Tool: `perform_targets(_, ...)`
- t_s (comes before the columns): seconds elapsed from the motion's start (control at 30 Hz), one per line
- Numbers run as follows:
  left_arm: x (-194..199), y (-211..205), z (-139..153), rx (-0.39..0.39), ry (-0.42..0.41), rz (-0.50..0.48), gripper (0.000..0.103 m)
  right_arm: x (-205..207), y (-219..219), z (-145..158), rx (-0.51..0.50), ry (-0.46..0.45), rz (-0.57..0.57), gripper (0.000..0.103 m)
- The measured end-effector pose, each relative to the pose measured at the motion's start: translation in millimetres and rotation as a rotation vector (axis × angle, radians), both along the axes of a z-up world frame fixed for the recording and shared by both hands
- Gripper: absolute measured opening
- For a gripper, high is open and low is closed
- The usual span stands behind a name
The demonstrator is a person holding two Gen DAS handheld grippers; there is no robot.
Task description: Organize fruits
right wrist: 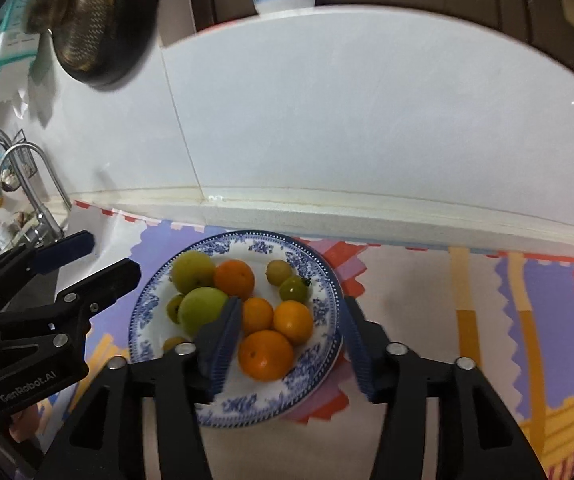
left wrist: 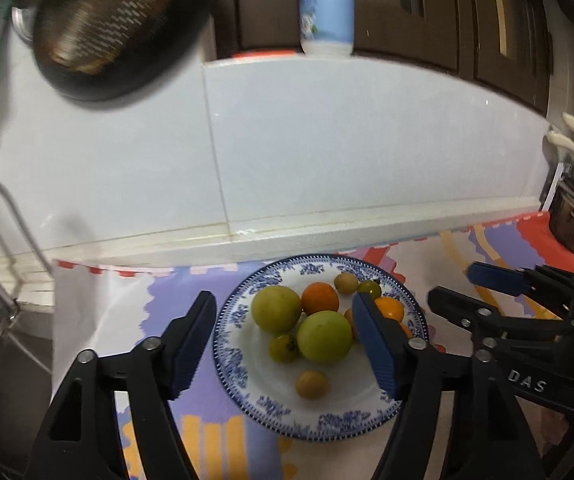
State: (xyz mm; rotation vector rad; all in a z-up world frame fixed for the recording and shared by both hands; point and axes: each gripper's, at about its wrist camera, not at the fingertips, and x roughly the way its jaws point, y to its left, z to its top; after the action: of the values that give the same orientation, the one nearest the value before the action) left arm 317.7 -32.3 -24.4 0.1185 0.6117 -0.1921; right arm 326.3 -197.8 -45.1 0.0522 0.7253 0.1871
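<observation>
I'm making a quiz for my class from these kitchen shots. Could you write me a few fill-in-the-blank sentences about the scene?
1. All the fruit lies on a blue-and-white ____.
2. The left gripper and right gripper both have ____ jaws.
3. The two largest fruits are ____ in colour.

Missing words: plate; open; green.

One plate (right wrist: 319,280), four oranges (right wrist: 234,278), two green apples (right wrist: 201,310).

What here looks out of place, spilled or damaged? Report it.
Nothing stands out. All the fruit sits on the blue-patterned plate, none spilled onto the mat. The left gripper and right gripper hover open above it.
</observation>
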Motion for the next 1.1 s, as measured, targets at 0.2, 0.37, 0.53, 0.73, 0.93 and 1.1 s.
perform_targets(0.2, -41.2, 8.3, 17.6, 0.019, -0.064, 0.034, 0.085, -46.4, 1.0, 24.4, -0.025, -0.069, -0.049, 0.065)
perform_targets(0.37, -74.8, 13.4, 27.2, 0.023, -0.091, 0.048, 0.091, -84.7, 0.7, 39.8, -0.052, -0.112, -0.077, 0.071)
perform_targets(0.53, -108.7, 18.8, 33.9, -0.01, -0.091, 0.056, 0.095, -118.3, 3.4, 50.1, -0.07, -0.135, -0.079, 0.076)
perform_targets(0.73, -144.8, 22.3, 40.5, -0.005, -0.111, 0.067, 0.1, -152.1, 6.7, 52.7, -0.076, -0.137, -0.083, 0.08)
perform_targets(0.93, -174.0, 23.1, 43.3, 0.0, -0.131, 0.067, 0.103, -189.3, 6.5, 55.8, -0.06, -0.144, -0.101, 0.082)
perform_targets(1.1, -189.1, 21.7, 40.1, -0.006, -0.11, 0.055, 0.103, -210.0, 4.5, 57.1, -0.049, -0.141, -0.117, 0.084)
